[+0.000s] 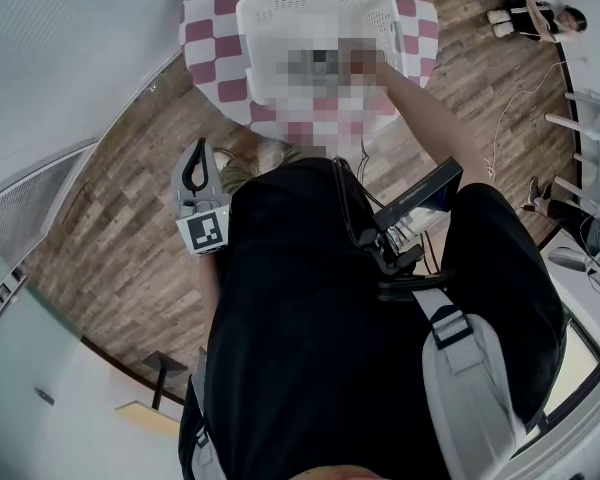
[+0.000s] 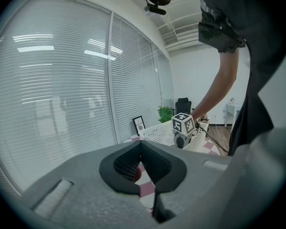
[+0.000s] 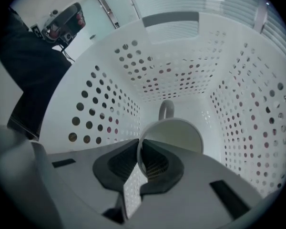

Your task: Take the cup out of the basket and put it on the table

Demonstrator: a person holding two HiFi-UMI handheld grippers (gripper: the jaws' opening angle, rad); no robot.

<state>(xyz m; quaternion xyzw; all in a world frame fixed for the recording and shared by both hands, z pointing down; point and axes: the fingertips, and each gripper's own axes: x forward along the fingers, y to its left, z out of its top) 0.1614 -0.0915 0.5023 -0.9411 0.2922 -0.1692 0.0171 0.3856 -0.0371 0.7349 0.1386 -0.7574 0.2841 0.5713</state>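
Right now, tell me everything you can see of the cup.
The cup is a plain white mug, smooth and glossy like ceramic, with one loop handle on its far side. It is inside the white holed basket. The right gripper pinches its wall at the near rim. Whether its base touches the basket cannot be told.

No words or numbers legible anywhere, only black-and-white square code patterns on the left cube (image 1: 208, 230) of the left gripper (image 1: 199, 148) and on the right cube (image 2: 183, 124) of the right gripper (image 3: 141, 152), small framed picture (image 2: 139, 125) beside the window blinds, its print too small to read
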